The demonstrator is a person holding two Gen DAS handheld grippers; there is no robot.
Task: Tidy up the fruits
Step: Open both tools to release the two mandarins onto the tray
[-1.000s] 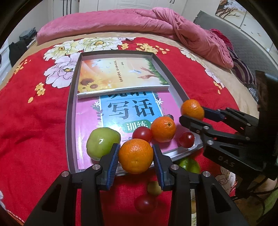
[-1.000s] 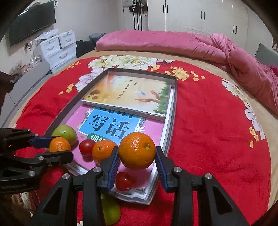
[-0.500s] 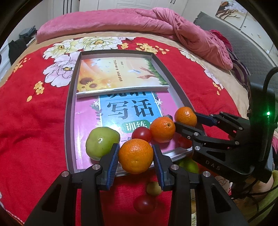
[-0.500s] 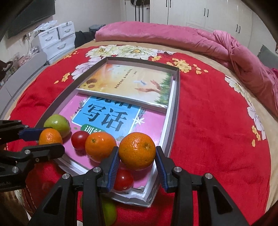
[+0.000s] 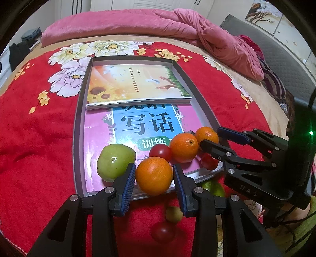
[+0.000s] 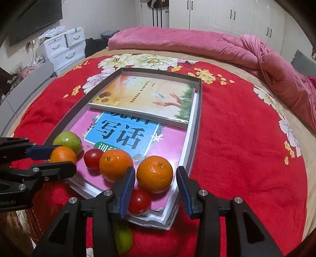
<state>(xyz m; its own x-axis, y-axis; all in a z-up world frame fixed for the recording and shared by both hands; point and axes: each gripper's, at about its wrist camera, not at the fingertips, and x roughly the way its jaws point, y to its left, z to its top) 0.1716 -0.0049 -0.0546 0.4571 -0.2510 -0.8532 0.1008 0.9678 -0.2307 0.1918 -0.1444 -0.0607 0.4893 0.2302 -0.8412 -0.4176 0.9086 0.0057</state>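
Resting on red floral bedspread (image 6: 237, 138), tray (image 6: 198, 110), white wardrobes (image 6: 227, 15), left jaws grasping orange (image 5: 154, 175), right jaws released

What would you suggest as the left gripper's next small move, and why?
Probably ease the left gripper slightly forward and down, then open it. Its pads clamp an orange right at the tray's near rim, and there looks to be a free spot on the pink book between the green fruit and the tomato.
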